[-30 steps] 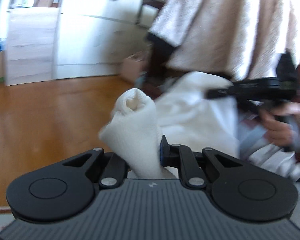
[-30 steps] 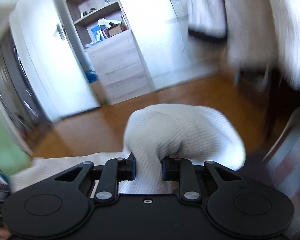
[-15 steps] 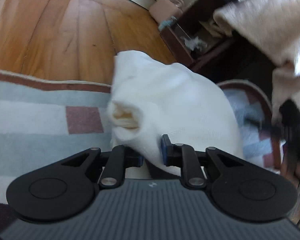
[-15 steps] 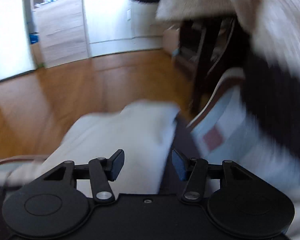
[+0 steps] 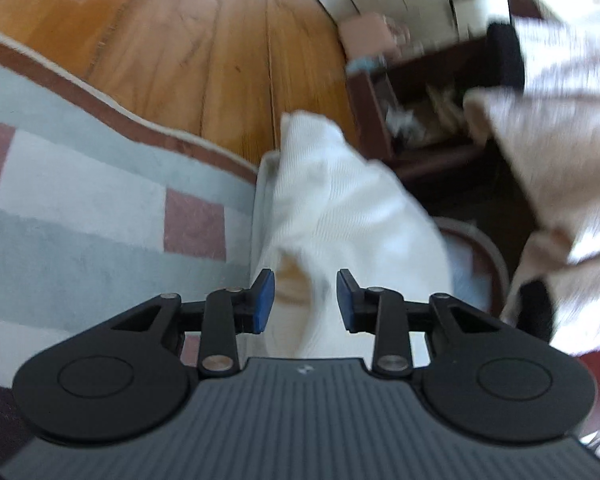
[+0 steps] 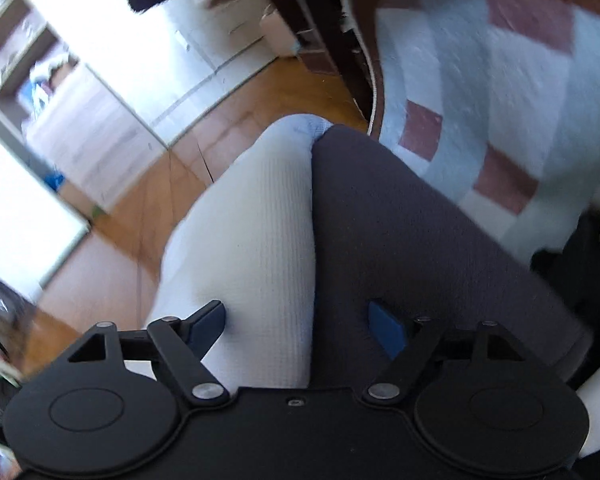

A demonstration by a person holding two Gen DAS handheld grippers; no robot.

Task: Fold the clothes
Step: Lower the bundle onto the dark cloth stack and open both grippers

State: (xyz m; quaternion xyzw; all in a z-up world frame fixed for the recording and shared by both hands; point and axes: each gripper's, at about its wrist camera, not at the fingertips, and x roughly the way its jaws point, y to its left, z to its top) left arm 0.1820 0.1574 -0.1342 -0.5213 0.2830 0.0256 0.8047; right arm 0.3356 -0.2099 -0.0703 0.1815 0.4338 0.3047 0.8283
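Left wrist: left gripper [image 5: 305,298] jaws opening around white garment [image 5: 340,208].

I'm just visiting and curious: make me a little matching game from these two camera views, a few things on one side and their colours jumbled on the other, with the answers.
Things:
1. garment lying between the left gripper fingers
2. floor
3. finger pads
4. cloth on the right, beside the garment, in the right wrist view

Colours:
A. blue
B. dark grey
C. white
D. orange-brown wood

Pairs: 1-C, 2-D, 3-A, 4-B
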